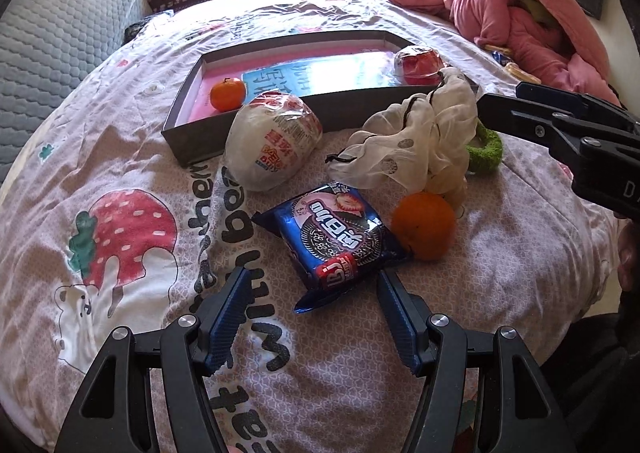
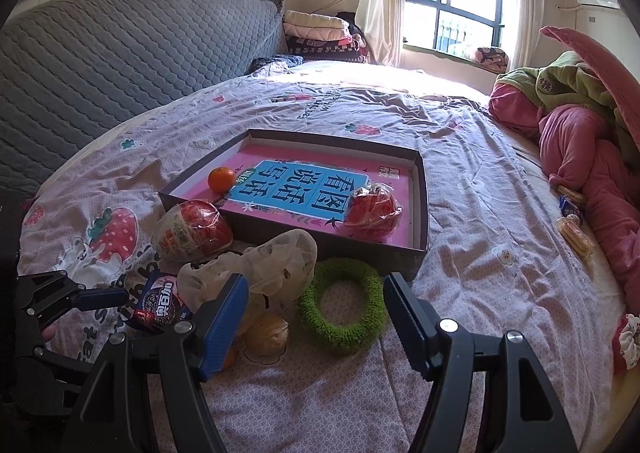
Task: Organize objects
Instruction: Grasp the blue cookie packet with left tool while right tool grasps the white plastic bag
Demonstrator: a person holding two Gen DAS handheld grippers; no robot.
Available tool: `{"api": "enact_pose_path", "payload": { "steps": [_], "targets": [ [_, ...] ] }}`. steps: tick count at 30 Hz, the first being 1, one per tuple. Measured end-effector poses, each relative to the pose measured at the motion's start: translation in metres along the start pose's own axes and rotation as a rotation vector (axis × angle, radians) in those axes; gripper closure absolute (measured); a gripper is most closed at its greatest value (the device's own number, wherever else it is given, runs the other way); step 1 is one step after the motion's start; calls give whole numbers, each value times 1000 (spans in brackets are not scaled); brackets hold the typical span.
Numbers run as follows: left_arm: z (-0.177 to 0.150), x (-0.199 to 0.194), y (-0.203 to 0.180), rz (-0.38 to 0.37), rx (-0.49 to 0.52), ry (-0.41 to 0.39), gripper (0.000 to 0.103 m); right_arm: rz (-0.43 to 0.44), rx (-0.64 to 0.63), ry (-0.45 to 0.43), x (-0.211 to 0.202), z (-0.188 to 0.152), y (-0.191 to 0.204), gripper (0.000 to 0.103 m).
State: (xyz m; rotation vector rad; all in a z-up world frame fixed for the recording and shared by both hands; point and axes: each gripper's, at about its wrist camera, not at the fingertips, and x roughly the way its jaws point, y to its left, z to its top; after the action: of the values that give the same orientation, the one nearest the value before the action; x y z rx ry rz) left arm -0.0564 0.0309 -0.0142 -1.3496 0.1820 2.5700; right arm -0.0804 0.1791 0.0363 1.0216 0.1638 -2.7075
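A blue cookie packet [image 1: 332, 239] lies on the bedspread [image 1: 120, 157] just in front of the shallow box [image 1: 192, 141], between the left gripper [image 1: 314, 293] fingers, jaws apart, untouched. Nearer the box's front wall, the right gripper [image 2: 316, 293] gapes above a green ring [image 2: 342, 311].

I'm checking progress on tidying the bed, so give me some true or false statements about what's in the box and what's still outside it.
1. A small orange lies inside the box. True.
2. The green ring is in the box. False: it lies on the bedspread in front of it.
3. The left gripper holds the cookie packet. False: its fingers are open around the packet's end.
4. The right gripper is open and empty. True.
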Motion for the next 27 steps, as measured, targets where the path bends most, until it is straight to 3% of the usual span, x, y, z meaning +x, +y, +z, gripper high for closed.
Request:
{"api": "enact_pose_path", "payload": {
  "steps": [15,27],
  "targets": [
    [14,22,8,-47,17,7,31,29,5,18,8,3,4,33],
    [34,40,13,-48,22,15,29,115,49,84,34,10,13,33]
  ]
}}
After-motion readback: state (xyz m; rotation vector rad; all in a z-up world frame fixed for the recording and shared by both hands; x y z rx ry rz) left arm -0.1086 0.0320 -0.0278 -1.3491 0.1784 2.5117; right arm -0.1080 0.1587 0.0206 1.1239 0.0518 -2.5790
